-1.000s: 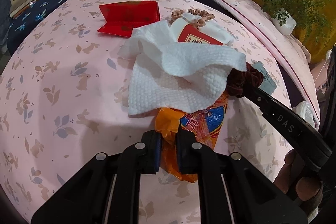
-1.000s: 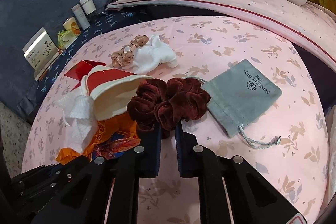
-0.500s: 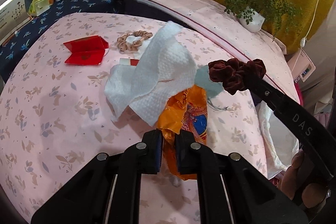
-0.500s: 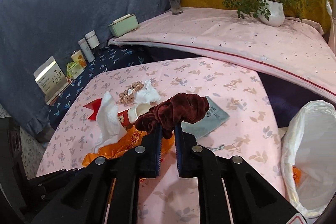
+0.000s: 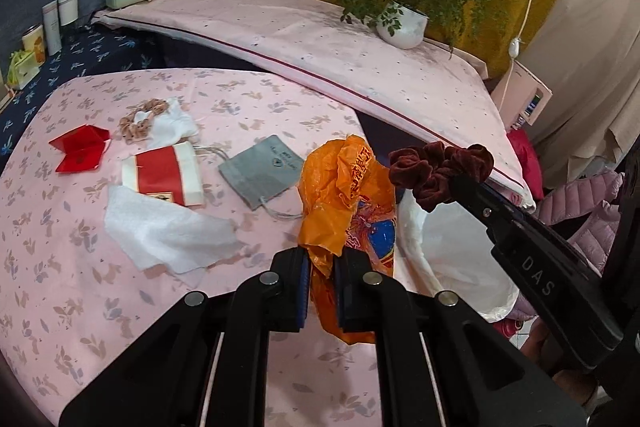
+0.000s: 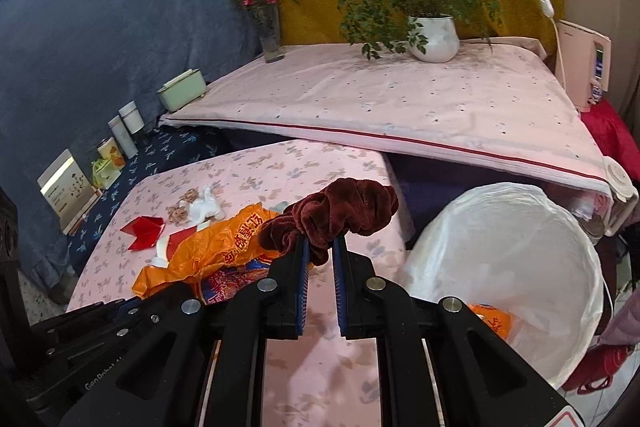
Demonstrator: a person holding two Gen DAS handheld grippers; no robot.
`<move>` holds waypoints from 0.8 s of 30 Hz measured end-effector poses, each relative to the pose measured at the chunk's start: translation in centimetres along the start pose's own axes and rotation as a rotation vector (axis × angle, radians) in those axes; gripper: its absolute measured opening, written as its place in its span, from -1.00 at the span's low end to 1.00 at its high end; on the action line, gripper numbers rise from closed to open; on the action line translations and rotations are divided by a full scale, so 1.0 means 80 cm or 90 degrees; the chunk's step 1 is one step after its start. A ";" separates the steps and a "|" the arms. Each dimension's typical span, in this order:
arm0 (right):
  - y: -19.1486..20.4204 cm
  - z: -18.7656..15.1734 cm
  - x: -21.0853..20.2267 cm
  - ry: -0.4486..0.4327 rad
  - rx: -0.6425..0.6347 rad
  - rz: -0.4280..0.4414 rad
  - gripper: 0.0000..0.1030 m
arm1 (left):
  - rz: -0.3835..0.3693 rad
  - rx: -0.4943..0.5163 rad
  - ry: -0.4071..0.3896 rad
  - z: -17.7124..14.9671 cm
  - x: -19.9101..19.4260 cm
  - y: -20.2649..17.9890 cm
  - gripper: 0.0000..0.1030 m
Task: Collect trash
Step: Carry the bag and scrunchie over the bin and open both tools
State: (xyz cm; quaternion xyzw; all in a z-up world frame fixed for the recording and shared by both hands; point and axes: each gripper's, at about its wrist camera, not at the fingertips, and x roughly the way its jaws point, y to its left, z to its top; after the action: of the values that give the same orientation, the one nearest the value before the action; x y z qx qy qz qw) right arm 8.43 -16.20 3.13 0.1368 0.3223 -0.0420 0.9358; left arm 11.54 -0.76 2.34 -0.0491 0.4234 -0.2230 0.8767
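Observation:
My left gripper (image 5: 320, 263) is shut on an orange snack wrapper (image 5: 344, 183), held above the pink table's right edge; the wrapper also shows in the right wrist view (image 6: 216, 251). My right gripper (image 6: 319, 247) is shut on a dark red velvet scrunchie (image 6: 340, 211), which also shows in the left wrist view (image 5: 440, 171). It hangs beside a white-lined trash bin (image 6: 508, 267), right of the table. An orange wrapper (image 6: 492, 319) lies inside the bin. A white tissue (image 5: 168, 231) lies flat on the table.
On the pink floral table (image 5: 80, 307) lie a red-and-cream packet (image 5: 164, 175), a grey drawstring pouch (image 5: 264, 171), a red folded card (image 5: 80, 151), a beige scrunchie (image 5: 140, 119) and a white cloth (image 5: 176, 123). A raised shelf with a potted plant (image 6: 432, 31) stands behind.
Both grippers have lifted and moved right toward the bin with their loads. The white tissue has dropped off the wrapper onto the table. The red-and-cream packet is now uncovered.

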 end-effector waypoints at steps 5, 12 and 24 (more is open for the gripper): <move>-0.049 -0.007 -0.018 -0.003 0.028 -0.037 -0.79 | -0.040 0.022 0.011 0.001 0.015 -0.047 -0.82; -0.114 -0.020 -0.034 0.002 0.077 -0.082 -0.79 | -0.075 0.058 0.038 -0.004 0.044 -0.103 -0.82; -0.156 -0.032 -0.041 -0.004 0.111 -0.138 -0.63 | -0.089 0.053 0.049 -0.010 0.069 -0.131 -0.24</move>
State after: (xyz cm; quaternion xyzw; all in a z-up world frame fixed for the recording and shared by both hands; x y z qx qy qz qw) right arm 2.24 -27.45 0.39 0.1820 0.3276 -0.1713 0.9112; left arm 10.26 -12.42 0.75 -0.0333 0.4425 -0.3027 0.8435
